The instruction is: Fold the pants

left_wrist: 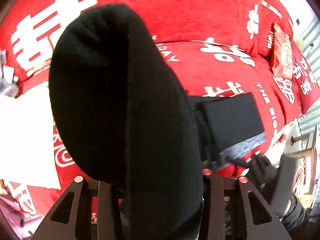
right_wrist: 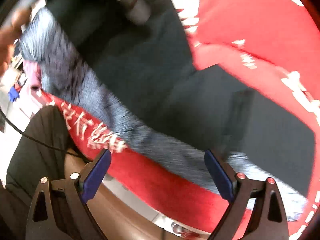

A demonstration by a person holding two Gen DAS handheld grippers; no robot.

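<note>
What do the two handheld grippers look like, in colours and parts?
The left gripper has black angular finger arms with cut-out slots and small red round caps. The right gripper has the same black arms, blue pads on its fingers, and red and silver caps.

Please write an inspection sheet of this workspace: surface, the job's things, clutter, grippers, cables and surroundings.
Surface: red blanket with white lettering, covering a bed.
Job's things: black pants; one bunched part is lifted, the rest lies spread on the blanket, grey fleece lining showing at its edge.
Clutter: red patterned pillow at the far edge; pink item, too blurred to identify.
Grippers: left gripper shut on the pants; right gripper open, nothing between its fingers.
Cables: thin black cable crossing a person's dark clothing.
Surroundings: grey-green wall; the rest is blurred.
</note>
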